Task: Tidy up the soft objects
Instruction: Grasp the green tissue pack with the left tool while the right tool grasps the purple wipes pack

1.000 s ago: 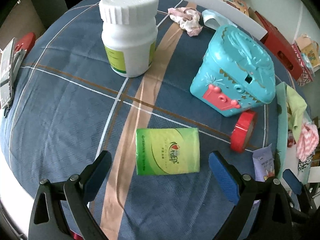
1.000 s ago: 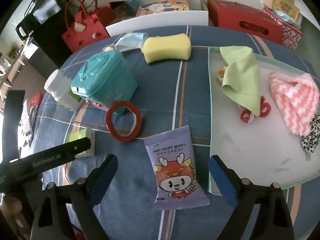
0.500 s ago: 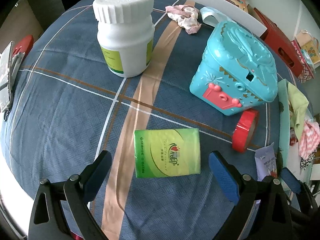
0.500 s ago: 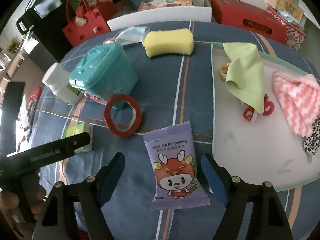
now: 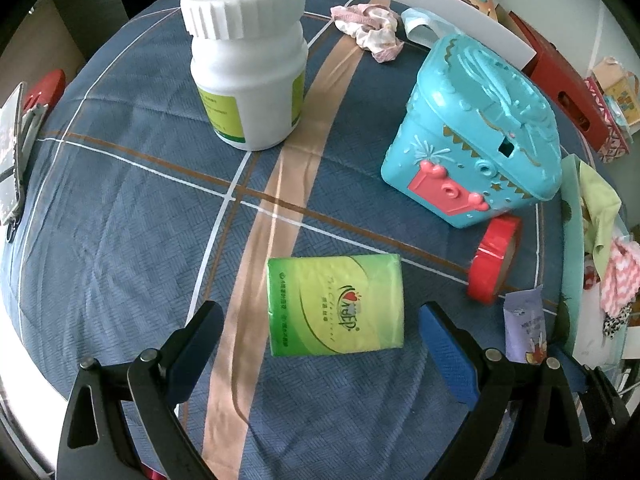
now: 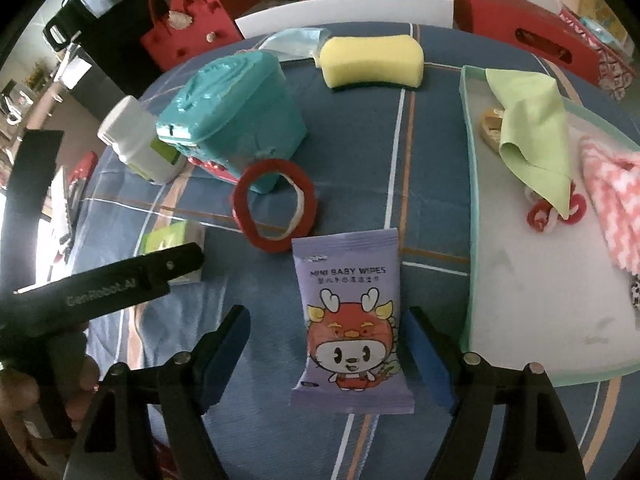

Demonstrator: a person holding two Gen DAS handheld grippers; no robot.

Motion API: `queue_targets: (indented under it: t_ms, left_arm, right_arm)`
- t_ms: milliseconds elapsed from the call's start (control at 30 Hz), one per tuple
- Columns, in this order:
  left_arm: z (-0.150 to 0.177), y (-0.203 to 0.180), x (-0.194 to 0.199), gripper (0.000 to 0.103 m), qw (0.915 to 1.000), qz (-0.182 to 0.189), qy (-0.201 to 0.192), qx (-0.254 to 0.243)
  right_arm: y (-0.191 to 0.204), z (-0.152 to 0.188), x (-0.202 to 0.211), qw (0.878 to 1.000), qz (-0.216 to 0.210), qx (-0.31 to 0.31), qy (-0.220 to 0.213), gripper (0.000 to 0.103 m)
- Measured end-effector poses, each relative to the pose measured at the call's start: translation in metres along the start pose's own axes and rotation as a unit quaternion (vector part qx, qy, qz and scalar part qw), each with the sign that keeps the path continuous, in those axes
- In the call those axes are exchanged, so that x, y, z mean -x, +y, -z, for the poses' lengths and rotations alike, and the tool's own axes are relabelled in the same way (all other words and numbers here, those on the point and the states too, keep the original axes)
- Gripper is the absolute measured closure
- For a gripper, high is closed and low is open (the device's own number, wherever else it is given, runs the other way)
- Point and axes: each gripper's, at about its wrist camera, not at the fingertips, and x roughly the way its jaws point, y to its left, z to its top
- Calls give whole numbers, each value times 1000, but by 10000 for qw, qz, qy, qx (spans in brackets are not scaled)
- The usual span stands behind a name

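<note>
A green tissue pack lies on the blue plaid cloth between the open jaws of my left gripper, which is empty. It also shows in the right wrist view. A purple baby wipes pack lies between the open jaws of my right gripper, also empty. A pale green tray on the right holds a green cloth and a pink zigzag cloth. A yellow sponge and a pink scrunchie lie at the far side.
A white pill bottle, a teal toy box and a red tape roll stand on the cloth. A red-white ring toy sits in the tray. Red bags and boxes stand beyond the table's far edge.
My right gripper has moved forward over the wipes pack, and its jaws have narrowed somewhat. My left gripper has crept a little closer to the tissue pack.
</note>
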Motion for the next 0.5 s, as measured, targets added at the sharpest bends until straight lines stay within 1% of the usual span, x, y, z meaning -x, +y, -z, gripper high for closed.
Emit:
queue_targets:
  t_ms: [167,300,500]
  left_arm:
    - [0,-2,-4,5,10000,-76,-1,-47]
    - [-2,-5,-10,5,9998,-155,32,-92]
    - [-7,-9,-24,5,9994,-294,111,-151]
  right_arm:
    - [1,1,-9,9998,177,32,97,30]
    - [1,1,-20,9989,391,109,248,31]
    - [11,-1,-29,9970,631,343,300,30]
